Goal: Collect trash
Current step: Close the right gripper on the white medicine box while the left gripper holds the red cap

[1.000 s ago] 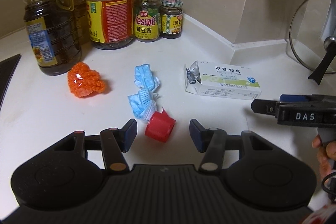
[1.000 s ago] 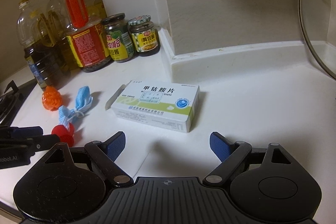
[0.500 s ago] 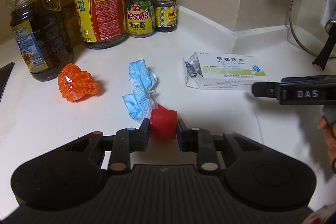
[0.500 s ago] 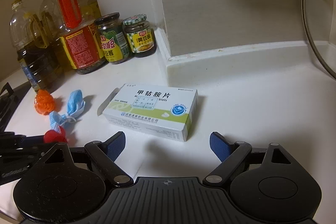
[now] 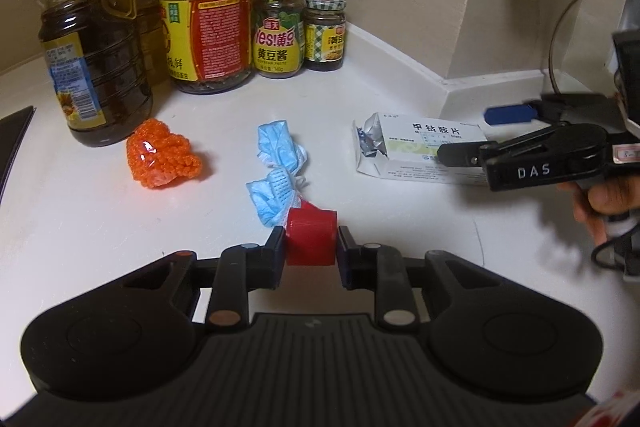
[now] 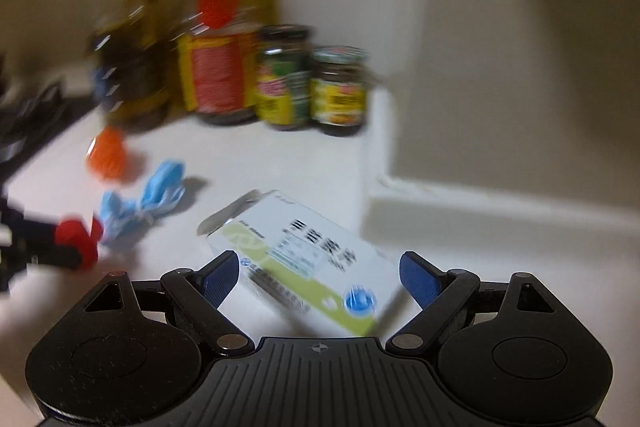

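My left gripper [image 5: 311, 247] is shut on a red bottle cap [image 5: 310, 233], just above the white counter [image 5: 80, 227]. A crumpled blue face mask [image 5: 276, 163] lies right behind the cap, with an orange mesh wad [image 5: 162, 159] to its left. A white and green medicine box [image 5: 416, 151] with a torn end lies to the right. My right gripper [image 6: 320, 267] is open, tilted, with the medicine box [image 6: 304, 255] between its blue pads [image 6: 218, 277]; that view is blurred. The right gripper [image 5: 464, 133] also shows over the box in the left wrist view, held by a hand [image 5: 600, 199].
Oil bottles [image 5: 92, 67] and a red-labelled bottle [image 5: 208, 39] stand at the back by two jars [image 5: 278, 31]. A raised wall ledge [image 5: 400, 59] runs behind the box. A glass pot lid [image 5: 580, 27] leans at the right. A dark stove edge [image 5: 12, 135] is at the left.
The left gripper's jaws closed onto the red cap. The right gripper moved forward and rolled, so the medicine box now sits between its open fingers.
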Tool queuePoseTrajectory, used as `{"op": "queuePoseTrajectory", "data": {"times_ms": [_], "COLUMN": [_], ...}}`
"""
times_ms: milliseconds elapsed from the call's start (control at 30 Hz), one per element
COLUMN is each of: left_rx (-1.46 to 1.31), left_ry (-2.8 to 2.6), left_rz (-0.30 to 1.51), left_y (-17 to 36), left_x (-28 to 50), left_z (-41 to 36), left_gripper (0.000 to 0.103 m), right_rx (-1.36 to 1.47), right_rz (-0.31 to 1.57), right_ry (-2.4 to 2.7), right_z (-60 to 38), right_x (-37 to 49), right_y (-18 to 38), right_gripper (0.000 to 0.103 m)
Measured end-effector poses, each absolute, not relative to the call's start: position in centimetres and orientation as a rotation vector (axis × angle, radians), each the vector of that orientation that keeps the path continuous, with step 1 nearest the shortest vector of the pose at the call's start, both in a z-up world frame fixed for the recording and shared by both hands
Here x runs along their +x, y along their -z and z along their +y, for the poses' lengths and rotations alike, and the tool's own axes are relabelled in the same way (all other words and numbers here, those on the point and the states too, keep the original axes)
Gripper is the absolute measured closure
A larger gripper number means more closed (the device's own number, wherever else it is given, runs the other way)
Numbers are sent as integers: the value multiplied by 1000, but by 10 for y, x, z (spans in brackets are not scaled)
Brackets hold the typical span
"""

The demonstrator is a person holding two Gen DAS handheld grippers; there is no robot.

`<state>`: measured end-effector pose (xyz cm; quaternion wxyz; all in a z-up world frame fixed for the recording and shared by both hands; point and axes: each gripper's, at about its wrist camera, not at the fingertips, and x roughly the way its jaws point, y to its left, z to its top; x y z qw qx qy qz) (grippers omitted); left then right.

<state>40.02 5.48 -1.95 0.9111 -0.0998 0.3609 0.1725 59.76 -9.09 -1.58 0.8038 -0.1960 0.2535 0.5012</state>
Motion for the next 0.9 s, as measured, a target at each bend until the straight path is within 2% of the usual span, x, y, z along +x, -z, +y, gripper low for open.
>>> {"op": "queuePoseTrajectory", "data": {"times_ms": [167, 433, 700, 900], "left_rx": [-213, -235, -238, -247], "left_ry": [-365, -381, -366, -368], "left_rz": [748, 745, 742, 734], "left_y": [19, 18, 17, 16], "left_x": [396, 390, 388, 384], "left_z": [54, 56, 51, 53], "left_gripper": [80, 80, 80, 80], "right_rx": [-447, -582, -606, -512], "right_rz": [610, 598, 684, 696], "right_ry": [-1205, -1288, -1225, -1243], "right_z": [-78, -66, -74, -79], "right_x": [620, 626, 594, 567], "right_y": [29, 38, 34, 32], "right_gripper": [16, 11, 11, 11]}}
